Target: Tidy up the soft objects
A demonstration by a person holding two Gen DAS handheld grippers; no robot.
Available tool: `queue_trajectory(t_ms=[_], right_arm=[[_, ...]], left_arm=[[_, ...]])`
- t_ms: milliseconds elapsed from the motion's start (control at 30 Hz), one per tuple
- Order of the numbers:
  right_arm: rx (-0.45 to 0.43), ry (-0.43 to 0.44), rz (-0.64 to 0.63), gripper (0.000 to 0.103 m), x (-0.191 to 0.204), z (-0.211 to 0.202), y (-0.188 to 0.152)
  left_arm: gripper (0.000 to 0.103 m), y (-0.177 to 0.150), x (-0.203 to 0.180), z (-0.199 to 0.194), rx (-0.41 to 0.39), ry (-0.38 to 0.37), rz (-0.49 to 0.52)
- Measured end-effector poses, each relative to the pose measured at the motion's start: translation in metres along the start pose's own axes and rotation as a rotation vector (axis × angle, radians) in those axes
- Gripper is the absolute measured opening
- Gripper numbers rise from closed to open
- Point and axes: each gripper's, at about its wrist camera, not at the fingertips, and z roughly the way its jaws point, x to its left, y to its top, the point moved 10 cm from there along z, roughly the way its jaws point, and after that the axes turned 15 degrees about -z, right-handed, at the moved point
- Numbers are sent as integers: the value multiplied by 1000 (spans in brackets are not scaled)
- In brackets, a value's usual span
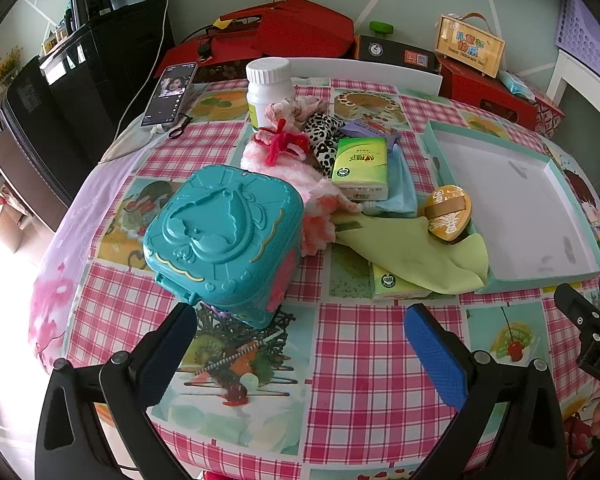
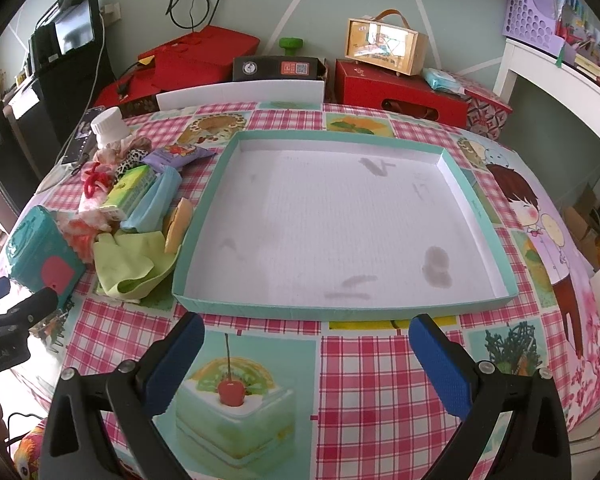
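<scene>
Pretty much nothing sorted yet, judging by the layout. Nearest, the left gripper [image 1: 300, 344] and right gripper [image 2: 306, 356] both hover over the tablecloth [image 2: 364, 364] with jaws spread wide, holding nothing. Just past the right one, the shallow teal tray [image 2: 480, 192] is bare inside. The soft stuff sits piled beside the tray's left edge: green cloth [image 1: 416, 248], tissue pack [image 1: 360, 166], blue cloth [image 2: 156, 200], fluffy pink sock [image 1: 280, 156], leopard scrunchie [image 1: 324, 136]. All of it left to move, probably.

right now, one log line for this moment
left gripper: open, empty | right gripper: open, empty | tray: nothing in it | soft pile: left of tray
</scene>
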Motion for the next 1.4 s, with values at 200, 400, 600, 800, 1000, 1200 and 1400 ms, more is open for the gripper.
queue_trajectory(t_ms=[200, 400, 600, 800, 1000, 1200, 1400], right_arm=[[4, 0, -1, 103, 0, 1, 0], [12, 1, 1, 103, 0, 3, -2], [16, 1, 0, 103, 1, 3, -2], [16, 1, -1, 103, 1, 4, -2], [16, 1, 0, 103, 1, 3, -2], [17, 2, 0, 103, 1, 3, -2], [18, 1, -2, 103, 1, 4, -2]], left_arm=[[103, 0, 0, 0, 0, -1, 0], [103, 0, -2, 0, 0, -1, 3], [103, -1, -3, -1, 1, -2, 7], [103, -2, -4, 0, 5, -7, 9], [103, -3, -4, 0, 6, -12, 14], [103, -2, -4, 0, 6, -14, 17], [103, -2, -4, 0, 6, -13, 17]])
